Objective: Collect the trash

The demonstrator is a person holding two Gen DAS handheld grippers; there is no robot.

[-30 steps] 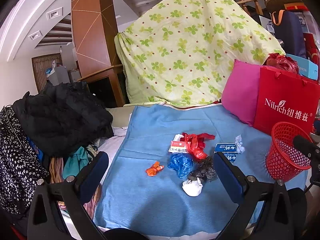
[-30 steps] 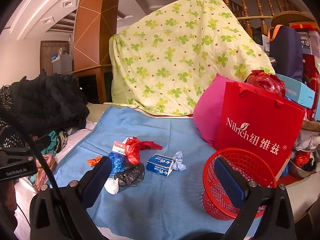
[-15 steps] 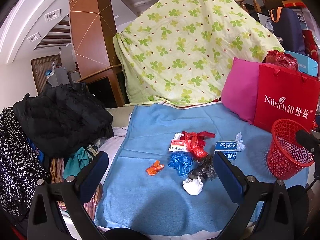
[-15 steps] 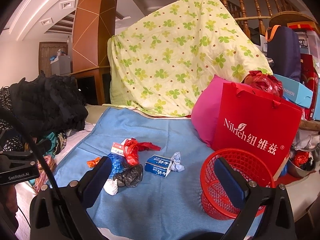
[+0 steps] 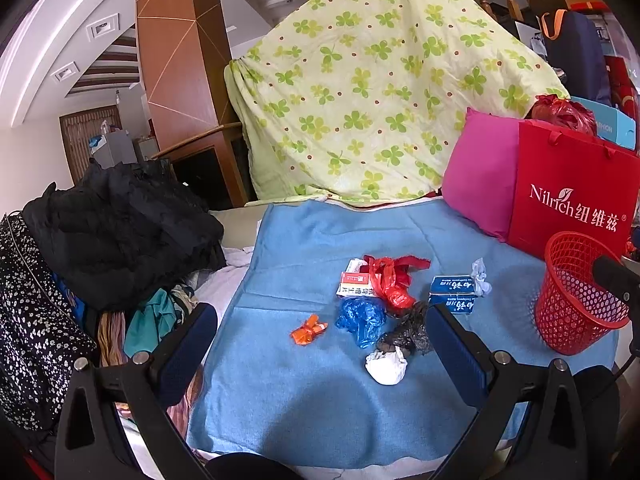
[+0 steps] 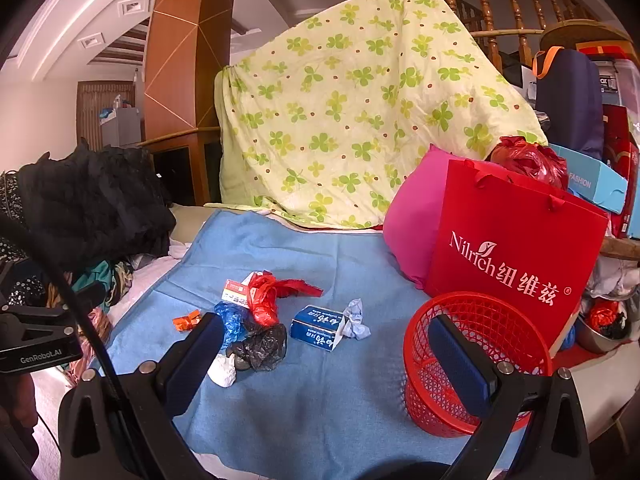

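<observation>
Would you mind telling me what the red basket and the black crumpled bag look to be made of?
Red basket: apparently rigid moulded plastic, judging by its glossy, perforated lattice wall. Black crumpled bag: likely thin plastic film, given its shiny, tight creases.

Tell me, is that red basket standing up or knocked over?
Standing up. The red basket sits on its base on the blue cloth with its open rim facing up.

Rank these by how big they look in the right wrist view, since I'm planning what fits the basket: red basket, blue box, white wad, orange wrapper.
1. red basket, though it sits nearest the camera.
2. blue box.
3. white wad.
4. orange wrapper, smallest.
</observation>
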